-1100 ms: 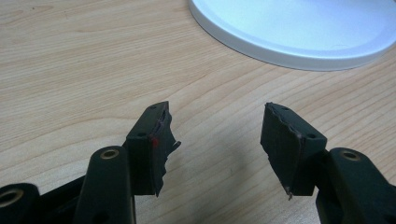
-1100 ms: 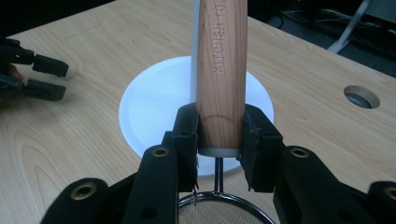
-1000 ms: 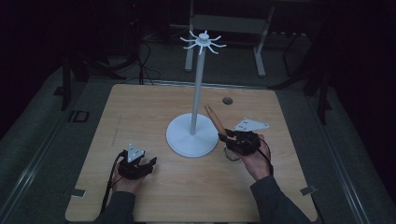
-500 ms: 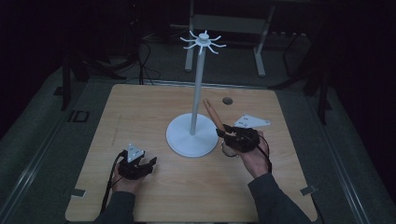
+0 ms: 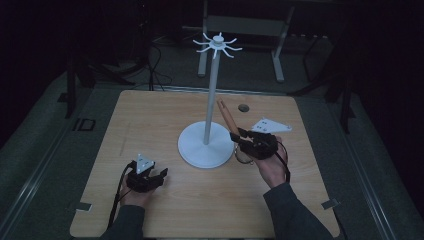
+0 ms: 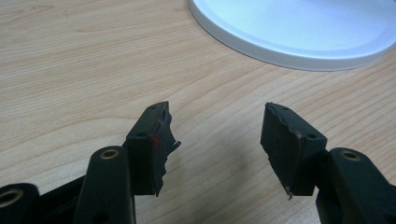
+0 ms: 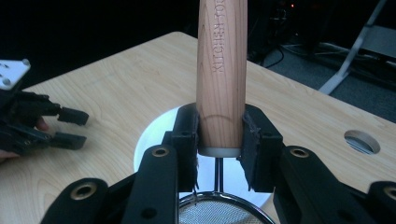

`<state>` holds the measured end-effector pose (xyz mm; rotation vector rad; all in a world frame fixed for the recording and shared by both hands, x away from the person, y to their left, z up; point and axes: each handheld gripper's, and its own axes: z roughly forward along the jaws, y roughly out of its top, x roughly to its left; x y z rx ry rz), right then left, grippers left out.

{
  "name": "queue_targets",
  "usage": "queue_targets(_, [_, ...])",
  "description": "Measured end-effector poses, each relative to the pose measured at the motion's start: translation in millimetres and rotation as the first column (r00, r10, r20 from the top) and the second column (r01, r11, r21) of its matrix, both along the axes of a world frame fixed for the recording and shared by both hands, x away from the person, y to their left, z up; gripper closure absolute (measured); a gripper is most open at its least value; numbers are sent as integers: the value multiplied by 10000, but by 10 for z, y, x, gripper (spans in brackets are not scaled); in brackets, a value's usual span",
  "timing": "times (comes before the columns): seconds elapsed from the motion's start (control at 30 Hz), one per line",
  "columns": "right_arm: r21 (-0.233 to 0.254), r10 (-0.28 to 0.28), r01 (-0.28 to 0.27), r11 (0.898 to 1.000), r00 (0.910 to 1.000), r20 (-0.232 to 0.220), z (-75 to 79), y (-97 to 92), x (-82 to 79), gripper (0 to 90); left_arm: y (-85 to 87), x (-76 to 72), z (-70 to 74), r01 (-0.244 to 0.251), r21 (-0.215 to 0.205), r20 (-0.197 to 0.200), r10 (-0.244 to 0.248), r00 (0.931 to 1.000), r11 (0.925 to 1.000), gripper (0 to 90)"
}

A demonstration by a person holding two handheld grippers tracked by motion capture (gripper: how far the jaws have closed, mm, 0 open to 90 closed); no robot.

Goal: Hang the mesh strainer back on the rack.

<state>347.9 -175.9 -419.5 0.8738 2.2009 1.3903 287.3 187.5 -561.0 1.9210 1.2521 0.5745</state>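
Note:
A white stand with a round base point(image 5: 196, 150) and a tall pole point(image 5: 211, 95) topped by a ring of hooks point(image 5: 218, 45) stands mid-table. My right gripper point(image 5: 240, 139) is shut on the wooden handle point(image 5: 227, 116) of a small strainer just right of the base. In the right gripper view the handle point(image 7: 222, 70) rises upright from between the jaws, and the mesh bowl point(image 7: 219, 212) hangs below my right gripper point(image 7: 219, 140). My left gripper point(image 5: 159, 176) rests open on the table at the front left, with nothing between its fingers point(image 6: 154, 140), and the base point(image 6: 299, 28) lies ahead of it.
A small round hole point(image 5: 243, 107) sits in the wooden table point(image 5: 150, 120) behind the strainer. Dark floor, cables and metal frame legs surround the table. The left gripper point(image 7: 70, 126) appears far left in the right gripper view.
My right gripper has lifted slightly and edged toward the stand, bringing the strainer's handle more upright. The left gripper has stayed still.

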Motion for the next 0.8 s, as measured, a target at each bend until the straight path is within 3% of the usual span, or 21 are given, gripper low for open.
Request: queue_targets(0.8, [799,67,-105,9967,9988,485,205,-12,2,696,-9,3,-6,53,40,-38,-53,10000,10000,430])
